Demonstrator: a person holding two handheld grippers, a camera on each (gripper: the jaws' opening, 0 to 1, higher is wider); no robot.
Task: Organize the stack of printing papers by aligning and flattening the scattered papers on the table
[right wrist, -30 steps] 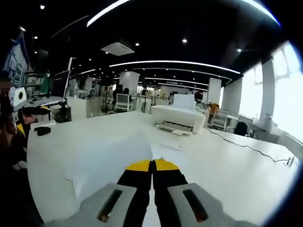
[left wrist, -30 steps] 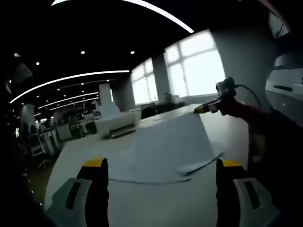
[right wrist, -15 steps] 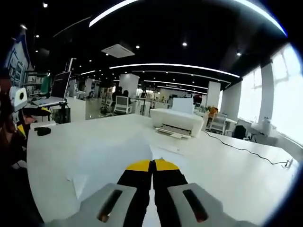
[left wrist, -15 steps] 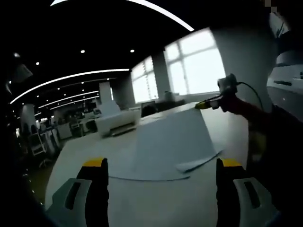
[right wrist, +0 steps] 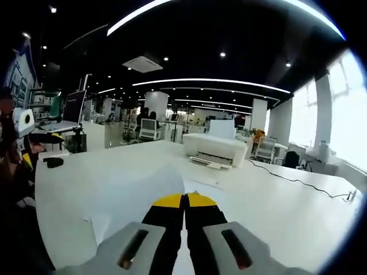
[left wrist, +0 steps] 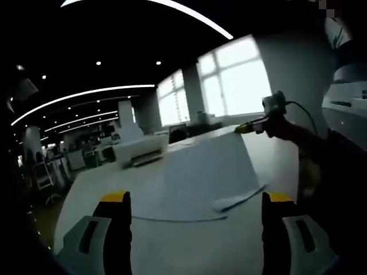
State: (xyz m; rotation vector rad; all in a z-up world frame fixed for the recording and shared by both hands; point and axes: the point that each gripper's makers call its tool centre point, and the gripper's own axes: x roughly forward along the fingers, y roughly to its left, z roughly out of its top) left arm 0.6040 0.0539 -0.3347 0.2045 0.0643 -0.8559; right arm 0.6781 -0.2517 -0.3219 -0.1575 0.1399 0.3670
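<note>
The printing papers [left wrist: 198,180] lie on the white table [left wrist: 189,246] just ahead of the left gripper [left wrist: 195,209], between and beyond its two yellow-tipped jaws, which stand wide apart and hold nothing. The top sheet's far corner is lifted off the table and pinched by the right gripper [left wrist: 243,129], which reaches in from the right of the left gripper view; a lower sheet juts out at the near right edge, out of line with the rest. In the right gripper view the right gripper [right wrist: 184,200] has its jaws pressed together on the papers [right wrist: 135,189], whose sheet spreads away to the left of the jaws with a loose corner near the lower left. The sheets' long axis seems to run away from the left gripper toward the right one, though the dim view makes this uncertain. Beyond the papers, a white printer [right wrist: 214,150] sits on the table, with a thin cable [right wrist: 301,182] trailing along the surface to the right.
</note>
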